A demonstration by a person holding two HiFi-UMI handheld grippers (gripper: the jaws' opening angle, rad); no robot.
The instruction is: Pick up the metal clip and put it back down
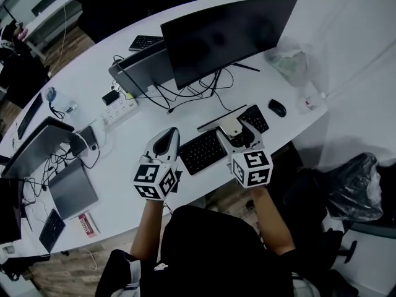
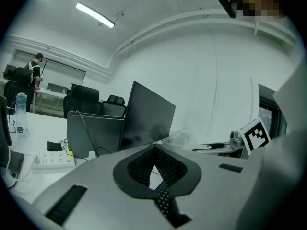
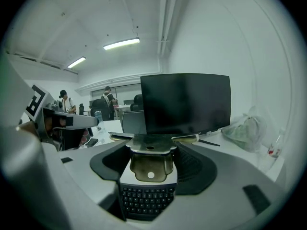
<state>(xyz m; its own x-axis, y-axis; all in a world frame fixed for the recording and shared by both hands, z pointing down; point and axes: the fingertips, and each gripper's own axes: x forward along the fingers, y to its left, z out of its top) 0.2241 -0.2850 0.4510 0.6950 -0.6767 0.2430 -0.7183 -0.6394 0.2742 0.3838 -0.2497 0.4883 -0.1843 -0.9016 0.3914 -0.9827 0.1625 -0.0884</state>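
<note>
We can read no words, brands or numbers anywhere. The only signs are the black-and-white square markers on the cubes of the left gripper (image 1: 168,135) and the right gripper (image 1: 234,129), and these are patterns, not lettering. The keys of the keyboard (image 1: 201,151) and the print on the red booklet (image 1: 87,224) at the desk's near edge are too small for us to make out, and we see no marking on the metal clip (image 3: 147,164).

Left tongs (image 1: 168,135) and right tongs (image 1: 236,130) make two; one metal clip (image 1: 231,127), one monitor (image 1: 226,36), one mouse (image 1: 277,107), one power strip (image 1: 120,109)
</note>
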